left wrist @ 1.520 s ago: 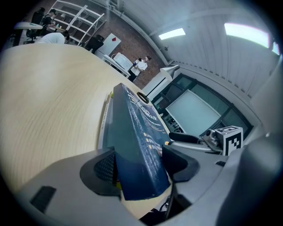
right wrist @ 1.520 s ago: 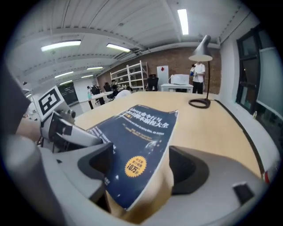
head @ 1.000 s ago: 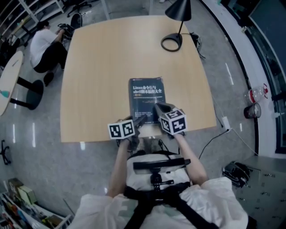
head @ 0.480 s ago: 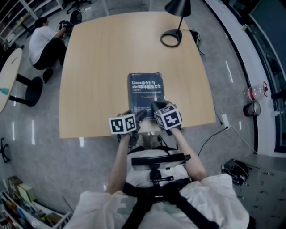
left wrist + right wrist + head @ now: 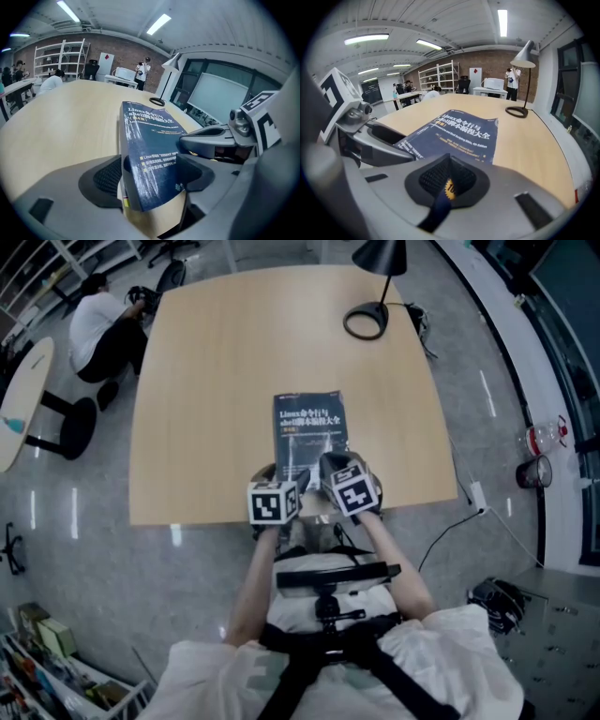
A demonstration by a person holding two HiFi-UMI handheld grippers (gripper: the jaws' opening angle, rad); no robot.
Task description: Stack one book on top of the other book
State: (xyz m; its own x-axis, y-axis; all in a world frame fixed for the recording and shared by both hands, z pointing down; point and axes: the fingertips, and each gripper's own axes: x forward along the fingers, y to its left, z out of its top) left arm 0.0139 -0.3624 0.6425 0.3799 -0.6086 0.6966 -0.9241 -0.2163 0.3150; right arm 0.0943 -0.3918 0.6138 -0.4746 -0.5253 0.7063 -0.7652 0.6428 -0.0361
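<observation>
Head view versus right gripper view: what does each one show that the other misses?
Only the head view: the wearer's arms, chest harness and the grey floor. Only the right gripper view: ceiling lights, white shelves, and how the right tool is pinched shut on the blue book by its cover. Both: the wooden table, blue book and black lamp.

The dark blue book (image 5: 459, 133) just ahead of the right gripper (image 5: 447, 177) bears the white cover title "Linux命令行与shell脚本编程大全", with "Linux Command Line and Shell Scripting Bible, 4th Edition" beneath.
</observation>
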